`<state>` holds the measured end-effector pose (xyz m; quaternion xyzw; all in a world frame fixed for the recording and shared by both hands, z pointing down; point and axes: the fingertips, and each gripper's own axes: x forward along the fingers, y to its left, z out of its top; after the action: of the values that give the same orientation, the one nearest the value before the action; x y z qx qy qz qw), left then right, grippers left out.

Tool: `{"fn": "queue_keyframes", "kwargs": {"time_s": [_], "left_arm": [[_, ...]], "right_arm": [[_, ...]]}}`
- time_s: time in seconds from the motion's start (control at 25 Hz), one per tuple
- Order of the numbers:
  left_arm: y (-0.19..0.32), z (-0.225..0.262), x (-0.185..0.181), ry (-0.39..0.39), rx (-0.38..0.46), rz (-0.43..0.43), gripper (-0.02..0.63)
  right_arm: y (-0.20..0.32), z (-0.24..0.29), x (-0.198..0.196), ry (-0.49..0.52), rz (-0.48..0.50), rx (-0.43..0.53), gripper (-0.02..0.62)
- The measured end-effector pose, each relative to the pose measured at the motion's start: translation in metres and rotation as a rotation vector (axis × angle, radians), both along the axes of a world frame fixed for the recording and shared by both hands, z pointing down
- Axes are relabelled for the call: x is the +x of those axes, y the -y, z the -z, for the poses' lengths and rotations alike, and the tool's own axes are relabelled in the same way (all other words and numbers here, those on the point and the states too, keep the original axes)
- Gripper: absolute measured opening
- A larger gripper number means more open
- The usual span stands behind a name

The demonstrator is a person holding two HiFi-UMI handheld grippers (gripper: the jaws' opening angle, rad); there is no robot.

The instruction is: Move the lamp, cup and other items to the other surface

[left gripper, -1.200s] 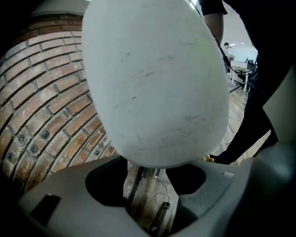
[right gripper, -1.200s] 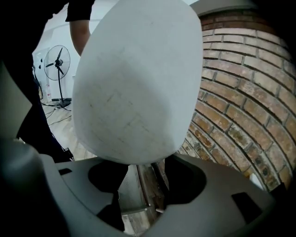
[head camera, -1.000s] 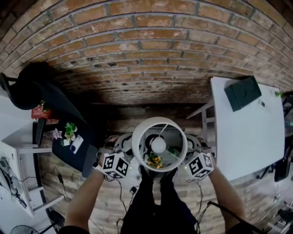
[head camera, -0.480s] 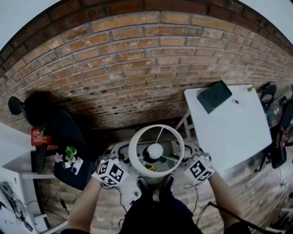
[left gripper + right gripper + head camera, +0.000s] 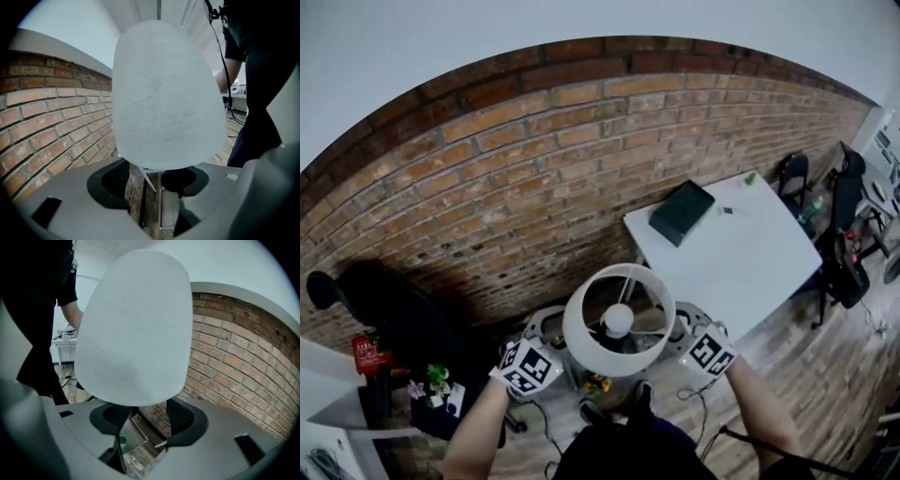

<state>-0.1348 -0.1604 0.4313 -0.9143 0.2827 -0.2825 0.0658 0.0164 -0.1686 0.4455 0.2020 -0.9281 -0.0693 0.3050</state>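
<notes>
The lamp point(image 5: 581, 328), a white drum shade round a round bulb, hangs in the air in front of me in the head view. My left gripper point(image 5: 549, 337) reaches under the shade from the left and my right gripper point(image 5: 686, 334) from the right. In the left gripper view the shade point(image 5: 164, 98) fills the picture above the left gripper point(image 5: 146, 187). The right gripper view shows the shade point(image 5: 133, 329) the same way over the right gripper point(image 5: 147, 420). Both carry the lamp between them; where the pads touch it is hidden below the shade.
A white table point(image 5: 741, 262) stands at the right by the brick wall point(image 5: 534, 159), with a dark green box point(image 5: 682, 213) on it. At the lower left is a dark low surface with a small plant point(image 5: 439, 380) and a red box point(image 5: 364, 354). Chairs point(image 5: 839, 187) stand far right.
The lamp and both grippers have risen together. My view has tipped up, so more wall shows and the white table has slid left in the picture.
</notes>
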Motion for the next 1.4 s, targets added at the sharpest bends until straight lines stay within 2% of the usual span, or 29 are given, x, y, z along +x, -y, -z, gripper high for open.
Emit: {"fn": "queue_keyframes", "kwargs": {"time_s": [0.28,0.56,0.92,1.12,1.4], "left_arm": [[0.018,0.025,0.052,-0.046,0.029,-0.100,0.253],[0.034,0.030,0.109,-0.045,0.025,-0.129,0.252],[0.058,0.038,0.204,-0.052,0.026,-0.130,0.252],[0.078,0.027,0.251,0.001,0.030,-0.125,0.252],[0.106,0.014,0.311,0.018,0.028,-0.105,0.252]], "right_arm": [[0.002,0.024,0.051,0.012,-0.119,0.028,0.246],[0.012,0.038,0.107,0.044,-0.193,0.043,0.234],[0.032,0.045,0.200,0.074,-0.215,0.045,0.227],[0.052,0.046,0.249,0.080,-0.221,0.048,0.227],[0.081,0.033,0.310,0.061,-0.219,0.048,0.227]]}}
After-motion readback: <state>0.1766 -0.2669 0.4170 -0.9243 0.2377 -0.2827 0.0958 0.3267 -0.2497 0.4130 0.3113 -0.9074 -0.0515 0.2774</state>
